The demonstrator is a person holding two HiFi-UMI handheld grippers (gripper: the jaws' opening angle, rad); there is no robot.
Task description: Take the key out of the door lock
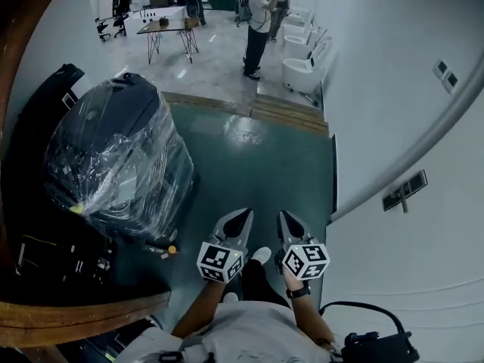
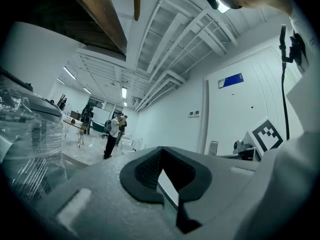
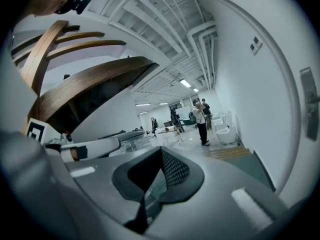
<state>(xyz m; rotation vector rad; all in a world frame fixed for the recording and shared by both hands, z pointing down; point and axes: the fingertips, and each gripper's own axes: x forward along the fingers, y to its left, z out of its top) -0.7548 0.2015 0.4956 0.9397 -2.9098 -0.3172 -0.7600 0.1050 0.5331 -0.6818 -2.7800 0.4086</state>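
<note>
jaws on the left gripper and right gripper are shut tight and empty, green floor ahead.

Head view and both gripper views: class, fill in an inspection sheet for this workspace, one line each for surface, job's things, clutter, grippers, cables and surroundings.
Surface: glossy green floor, with a wooden step at its far edge.
Job's things: nothing seen in any view.
Clutter: a bulky dark object wrapped in clear plastic on the person's left.
Grippers: left gripper and right gripper side by side in front of the person; both jaws shut, nothing between them.
Cables: a black cable loops beside the person's right arm.
Surroundings: white wall with wall plates on the right; people, a table and white seats farther off.
</note>
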